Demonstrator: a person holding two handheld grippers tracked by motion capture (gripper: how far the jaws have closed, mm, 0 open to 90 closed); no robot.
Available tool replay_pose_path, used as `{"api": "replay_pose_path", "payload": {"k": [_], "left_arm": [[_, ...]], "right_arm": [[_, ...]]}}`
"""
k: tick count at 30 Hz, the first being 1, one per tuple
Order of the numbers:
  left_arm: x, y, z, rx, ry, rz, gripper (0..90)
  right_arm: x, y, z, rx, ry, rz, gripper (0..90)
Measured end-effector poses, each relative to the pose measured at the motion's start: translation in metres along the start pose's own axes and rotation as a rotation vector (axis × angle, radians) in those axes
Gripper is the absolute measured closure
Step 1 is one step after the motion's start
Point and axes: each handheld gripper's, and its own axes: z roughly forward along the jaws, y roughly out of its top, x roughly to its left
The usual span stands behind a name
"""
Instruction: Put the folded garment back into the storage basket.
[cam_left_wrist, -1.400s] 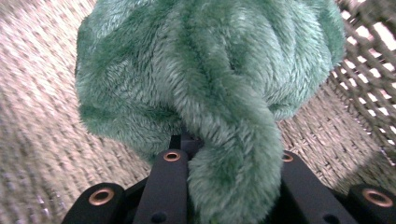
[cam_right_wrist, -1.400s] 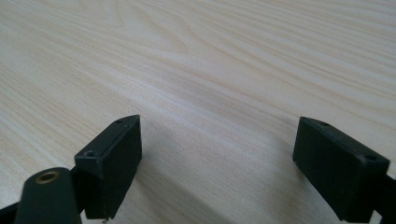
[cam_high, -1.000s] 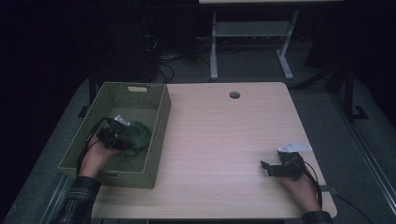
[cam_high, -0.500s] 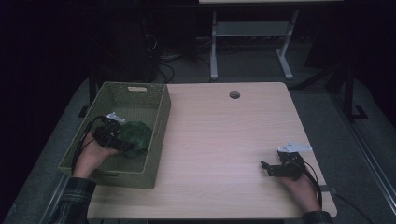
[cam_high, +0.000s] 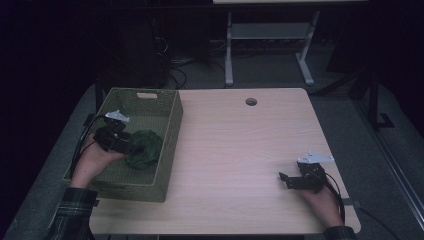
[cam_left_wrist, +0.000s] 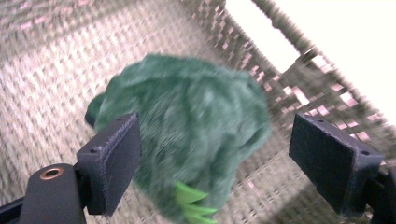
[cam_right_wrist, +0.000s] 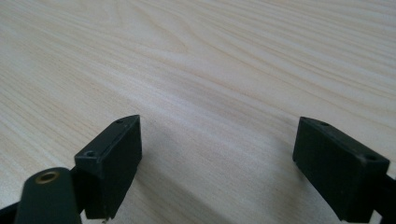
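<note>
Where the woven green basket (cam_high: 170, 131) sits at the left edge of the tabletop (cam_high: 240, 150), the left hand-held gripper (cam_high: 131, 146) reaches into it. Its jaws stand apart, one on each side of the green plush toy (cam_left_wrist: 187, 135), without clamping it. The toy lies on the basket floor near the wall that faces the middle of the tabletop. It is a rounded, fuzzy, dark green lump with bright green pointed tabs (cam_left_wrist: 194, 205) at its lower end. Its long axis cannot be told from this bunched shape; the tabs point toward the gripper camera. At the right, the right hand-held gripper (cam_high: 289, 181) rests low over bare wood, jaws apart and holding nothing.
</note>
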Motion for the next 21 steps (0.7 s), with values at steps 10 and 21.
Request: {"api": "replay_pose_path", "payload": {"k": [10, 21], "left_arm": [[-0.032, 0.025, -0.005, -0.081, -0.081, 0.063, 16.6], [-0.071, 0.051, 0.000, -0.140, -0.150, 0.146, 16.7]], "right_arm": [[0.000, 0.000, 0.000, -0.001, 0.000, 0.002, 15.1], [0.000, 0.000, 0.000, -0.001, 0.000, 0.002, 15.1]]}}
